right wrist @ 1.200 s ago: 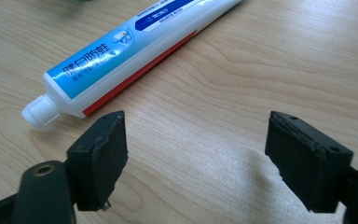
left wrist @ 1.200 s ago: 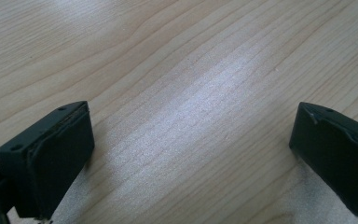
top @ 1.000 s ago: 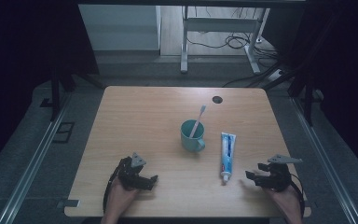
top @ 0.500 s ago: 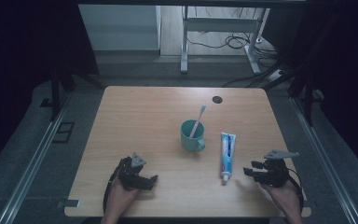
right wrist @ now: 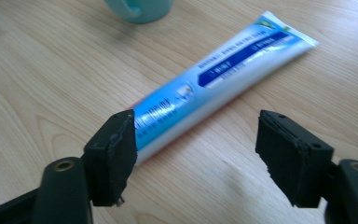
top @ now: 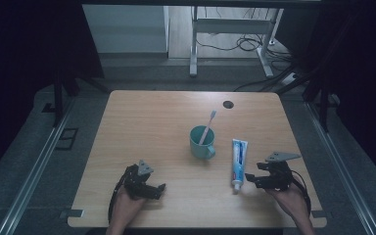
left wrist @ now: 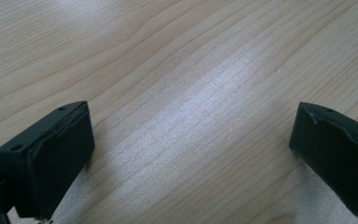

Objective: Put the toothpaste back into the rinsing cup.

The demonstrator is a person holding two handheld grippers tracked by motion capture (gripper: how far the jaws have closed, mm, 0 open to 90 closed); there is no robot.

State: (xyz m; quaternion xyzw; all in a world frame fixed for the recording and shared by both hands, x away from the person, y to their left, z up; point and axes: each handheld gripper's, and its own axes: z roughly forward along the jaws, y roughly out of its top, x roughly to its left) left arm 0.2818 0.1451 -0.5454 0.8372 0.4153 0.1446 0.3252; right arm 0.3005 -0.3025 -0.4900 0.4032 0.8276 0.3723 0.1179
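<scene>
A blue and white toothpaste tube [top: 238,161] lies on the wooden table [top: 152,127], cap end toward me, just right of a teal mug [top: 201,143] that holds a white toothbrush [top: 207,126]. My right gripper [top: 250,179] hovers at the tube's cap end. Its jaws have just been opening. In the right gripper view the right gripper [right wrist: 198,154] is open, and the tube [right wrist: 223,74] runs away from beside the left jaw with no pad pressing on it. My left gripper [top: 157,189] rests near the front left. The left gripper [left wrist: 191,154] is open over bare wood.
A round cable hole [top: 228,104] sits near the table's far edge. The mug's handle [right wrist: 133,11] shows at the top of the right gripper view. Metal rails [top: 34,171] run along both sides of the table, with desk legs and cables [top: 235,44] on the floor behind.
My right gripper has moved left and slightly up, closing in on the cap end of the toothpaste tube. The left gripper has stayed where it was.
</scene>
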